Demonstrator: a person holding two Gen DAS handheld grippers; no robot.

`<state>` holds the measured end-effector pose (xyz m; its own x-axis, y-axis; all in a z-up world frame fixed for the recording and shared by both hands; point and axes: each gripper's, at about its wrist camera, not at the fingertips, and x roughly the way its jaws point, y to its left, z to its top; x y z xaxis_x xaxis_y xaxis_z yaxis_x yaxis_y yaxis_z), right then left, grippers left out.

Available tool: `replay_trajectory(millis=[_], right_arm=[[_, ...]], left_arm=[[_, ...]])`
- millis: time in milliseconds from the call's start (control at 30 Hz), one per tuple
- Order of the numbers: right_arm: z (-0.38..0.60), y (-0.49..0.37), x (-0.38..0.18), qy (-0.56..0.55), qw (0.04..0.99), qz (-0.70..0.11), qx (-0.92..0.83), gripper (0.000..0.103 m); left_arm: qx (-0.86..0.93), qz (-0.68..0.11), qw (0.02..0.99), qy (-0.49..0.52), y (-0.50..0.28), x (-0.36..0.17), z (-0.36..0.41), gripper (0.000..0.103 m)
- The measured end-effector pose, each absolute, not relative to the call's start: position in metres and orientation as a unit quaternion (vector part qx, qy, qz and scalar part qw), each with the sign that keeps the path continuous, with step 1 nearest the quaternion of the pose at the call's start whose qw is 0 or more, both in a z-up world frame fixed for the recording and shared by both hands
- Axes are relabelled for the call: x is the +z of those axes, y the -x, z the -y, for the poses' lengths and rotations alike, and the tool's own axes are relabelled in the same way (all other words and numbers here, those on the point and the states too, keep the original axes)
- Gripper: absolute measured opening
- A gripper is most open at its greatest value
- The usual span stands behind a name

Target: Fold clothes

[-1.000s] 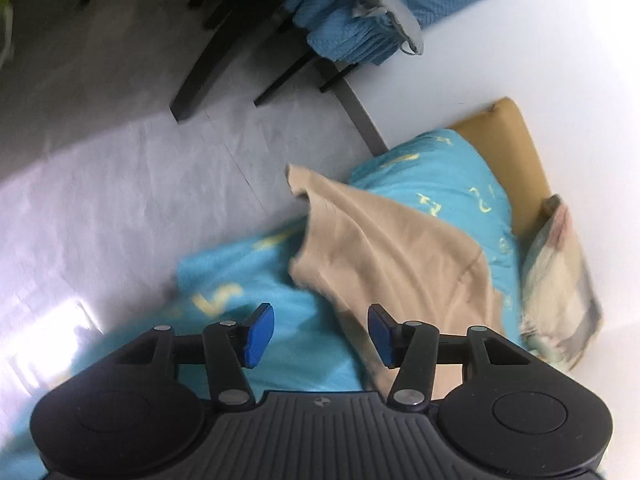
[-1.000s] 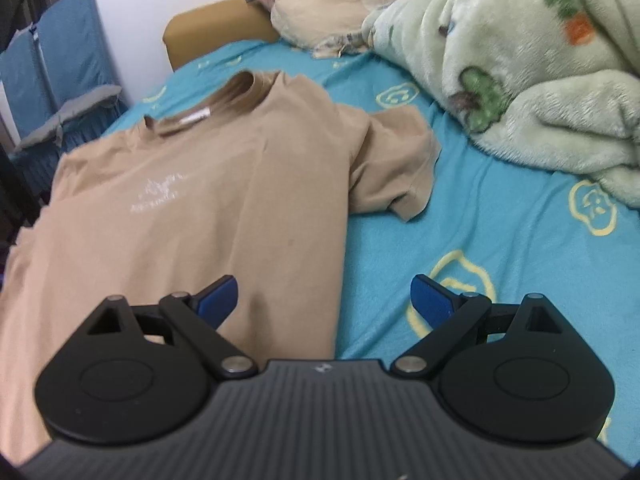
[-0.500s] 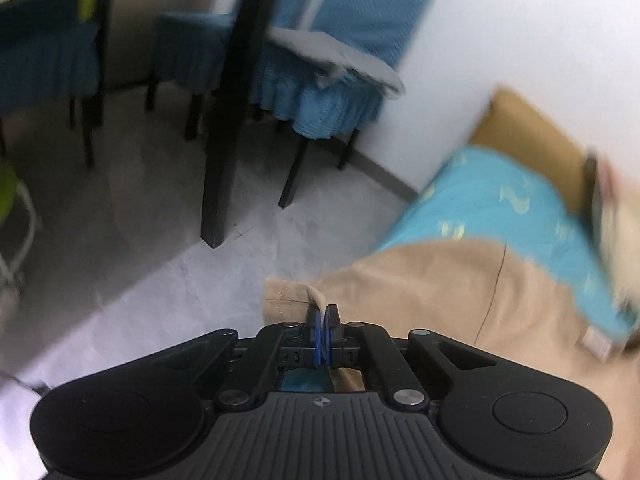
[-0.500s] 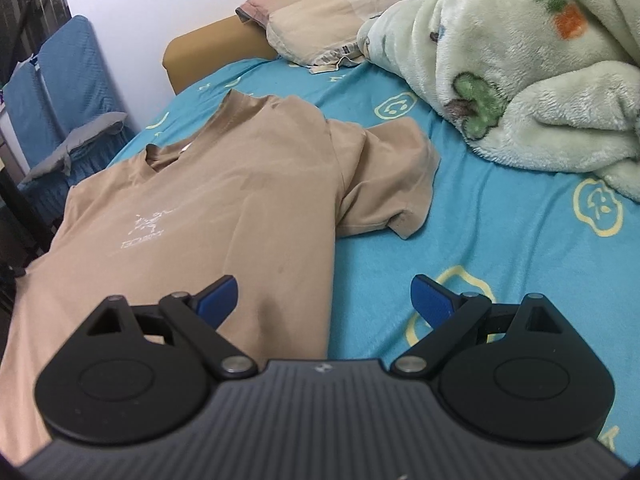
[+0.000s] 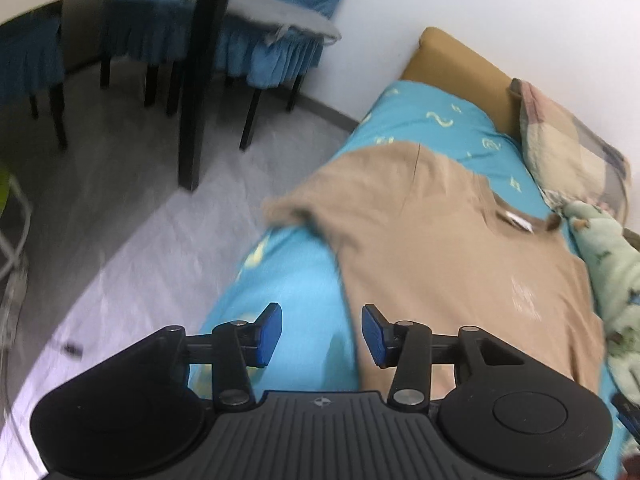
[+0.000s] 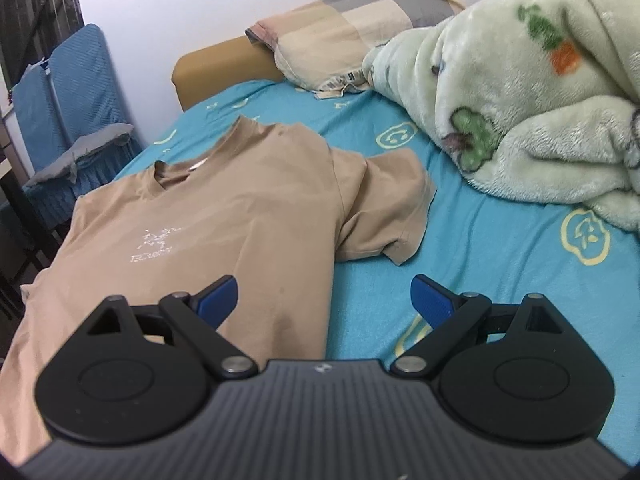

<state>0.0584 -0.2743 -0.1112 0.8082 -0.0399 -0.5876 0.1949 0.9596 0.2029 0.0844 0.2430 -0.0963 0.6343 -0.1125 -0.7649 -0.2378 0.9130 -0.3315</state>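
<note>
A tan T-shirt (image 6: 224, 220) lies face up on the blue bed sheet (image 6: 500, 280), its white chest print showing and one short sleeve (image 6: 388, 208) spread to the right. In the left wrist view the same T-shirt (image 5: 440, 248) drapes toward the bed's edge, its other sleeve (image 5: 292, 208) hanging loose. My left gripper (image 5: 322, 334) hovers above the sheet beside the shirt's edge; its jaws are opening and nothing is between them. My right gripper (image 6: 324, 300) stands open over the shirt's lower hem, holding nothing.
A fluffy pale green blanket (image 6: 520, 100) is heaped at the right of the bed, with a patchwork pillow (image 6: 360, 32) against the tan headboard (image 6: 216, 68). Chairs with blue covers (image 5: 260, 52) and a dark table leg (image 5: 196, 92) stand on the grey floor (image 5: 120, 208) left of the bed.
My left gripper closed on the shirt's sleeve, then let it go and lifted away; the sleeve now lies free at the bed's edge. The right gripper stayed put and open.
</note>
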Motion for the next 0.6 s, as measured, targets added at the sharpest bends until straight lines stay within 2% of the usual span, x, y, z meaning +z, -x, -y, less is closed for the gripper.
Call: replay_trajectory(millis=[233,400,600], right_arm=[[0.285,-0.026,-0.085,-0.175,0.934,-0.304,-0.073,0.095],[0.294,0.009,-0.053,-0.22,0.929,-0.29,-0.061,0.095],[0.3,0.044,-0.024,-0.218,0.938,-0.263,-0.049,0.095]], left_arm=[[0.025,-0.438,0.865,0.244,-0.019,-0.078,-0.282,0.047],[-0.037,-0.465,0.851,0.242,0.015,-0.087,-0.258,0.049],[-0.101,-0.501,0.833,0.213,0.053,-0.117,-0.205,0.049]])
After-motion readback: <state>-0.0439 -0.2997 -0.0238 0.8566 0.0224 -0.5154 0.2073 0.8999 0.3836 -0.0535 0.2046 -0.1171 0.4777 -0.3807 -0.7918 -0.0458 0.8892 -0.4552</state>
